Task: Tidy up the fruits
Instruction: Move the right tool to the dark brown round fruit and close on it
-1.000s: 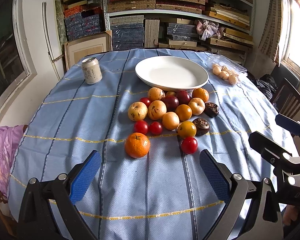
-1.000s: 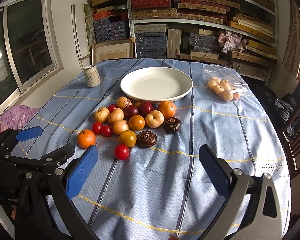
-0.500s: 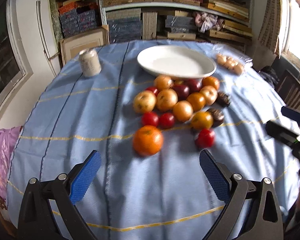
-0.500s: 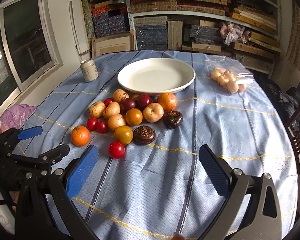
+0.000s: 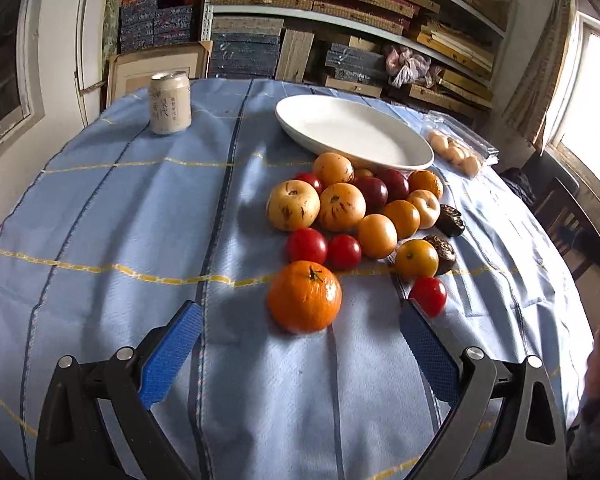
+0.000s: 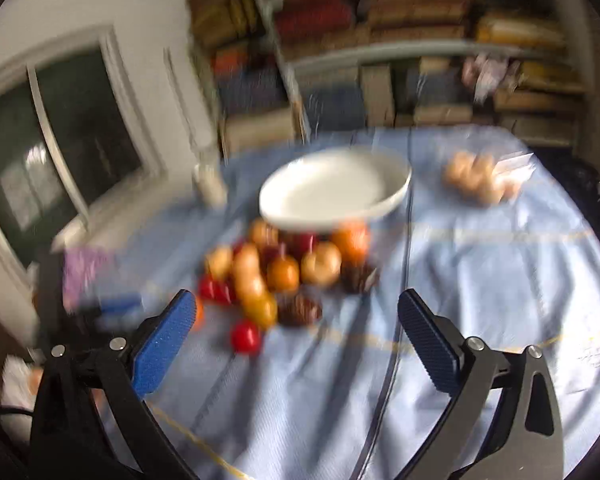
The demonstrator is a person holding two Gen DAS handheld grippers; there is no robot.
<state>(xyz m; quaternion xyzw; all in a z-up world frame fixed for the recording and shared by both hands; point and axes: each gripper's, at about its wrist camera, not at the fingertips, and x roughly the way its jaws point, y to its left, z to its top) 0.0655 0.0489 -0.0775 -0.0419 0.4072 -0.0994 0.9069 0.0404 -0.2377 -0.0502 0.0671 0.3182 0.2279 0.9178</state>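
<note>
A heap of fruit lies on the blue tablecloth before a white plate [image 5: 400,158]: yellow pears, oranges, dark plums, red tomatoes and two brown fruits. The nearest piece is a big orange mandarin [image 5: 304,297], just ahead of my left gripper [image 5: 300,340], which is open with nothing between its blue pads. A red tomato [image 5: 428,295] sits by the right pad. The right wrist view is blurred; my right gripper [image 6: 292,336] is open above the cloth, the fruit heap [image 6: 284,276] and white plate [image 6: 332,192] ahead of it.
A pale drink can [image 5: 169,103] stands at the back left of the table. A clear bag of small round fruit [image 5: 456,152] lies right of the plate. Shelves of stacked boxes fill the wall behind; dark chairs [image 5: 572,216] stand at the right.
My left gripper has moved forward and down toward the mandarin, which looms larger. The right gripper's view has swung and gone blurred while it moves; both stay open.
</note>
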